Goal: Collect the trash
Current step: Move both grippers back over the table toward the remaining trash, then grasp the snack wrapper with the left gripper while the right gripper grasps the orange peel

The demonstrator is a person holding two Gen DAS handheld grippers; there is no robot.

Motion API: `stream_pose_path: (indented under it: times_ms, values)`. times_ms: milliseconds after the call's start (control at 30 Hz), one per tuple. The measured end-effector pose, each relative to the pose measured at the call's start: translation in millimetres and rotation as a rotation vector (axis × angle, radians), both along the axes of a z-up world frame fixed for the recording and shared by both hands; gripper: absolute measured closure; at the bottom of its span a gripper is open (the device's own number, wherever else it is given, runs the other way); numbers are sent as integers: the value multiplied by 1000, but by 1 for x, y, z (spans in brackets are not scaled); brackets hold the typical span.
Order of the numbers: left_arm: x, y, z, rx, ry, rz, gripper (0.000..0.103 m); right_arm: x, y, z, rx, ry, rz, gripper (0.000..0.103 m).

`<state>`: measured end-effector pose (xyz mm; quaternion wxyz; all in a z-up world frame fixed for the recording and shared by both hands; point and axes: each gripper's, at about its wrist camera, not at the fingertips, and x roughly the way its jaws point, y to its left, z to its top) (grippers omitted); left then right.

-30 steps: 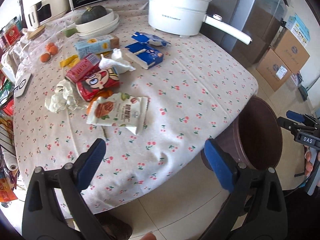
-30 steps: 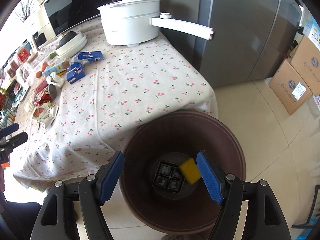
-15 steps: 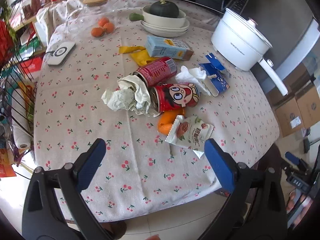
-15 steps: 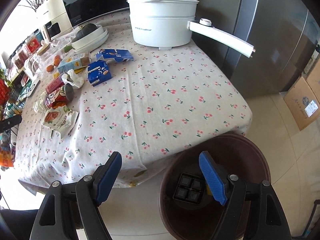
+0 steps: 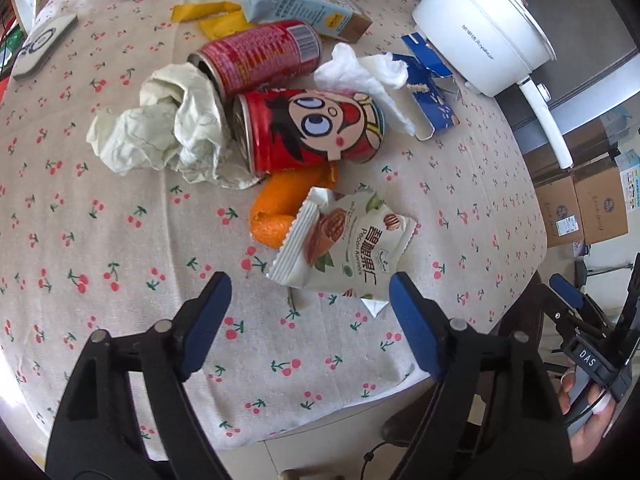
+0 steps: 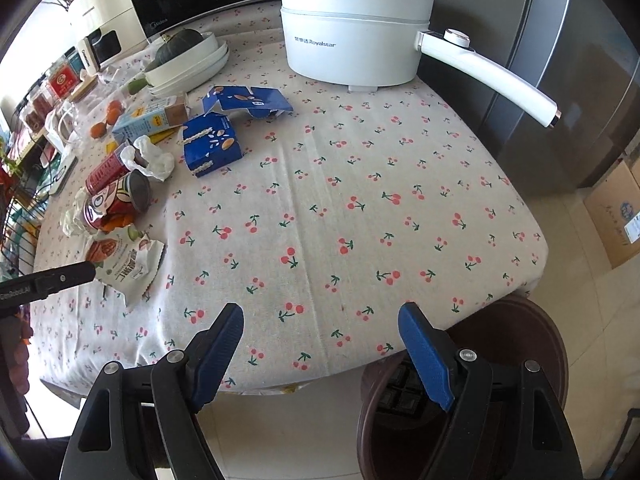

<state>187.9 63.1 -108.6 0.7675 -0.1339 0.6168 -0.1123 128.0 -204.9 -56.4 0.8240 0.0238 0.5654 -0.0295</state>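
The left hand-held gripper [image 5: 308,300] hangs over the pecan snack packet [image 5: 348,244], jaws apart and just been closing, nothing pinched yet. Next: drop onto the packet at twelve o'clock on the worktop [image 5: 120,240], clamp, carry to the brown bin [image 6: 520,360]. The right hand-held gripper [image 6: 320,332] gapes empty.

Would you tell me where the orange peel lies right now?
In the left wrist view the orange peel lies mid-table, between the red cartoon can and the white snack packet.

"Royalstar" on white pot [image 6: 352,46], "Midea" on microwave [image 6: 158,23]
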Motion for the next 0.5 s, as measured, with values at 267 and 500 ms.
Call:
stream_pose_path:
  times_ms: [267,500]
  values:
    - [0,1,-10,-107,55,46,81,-3,-3,-4,-14,14,5,22]
    - [-9,7,12,-150,1,42,98,-11,-11,0,-28,10,-5,22]
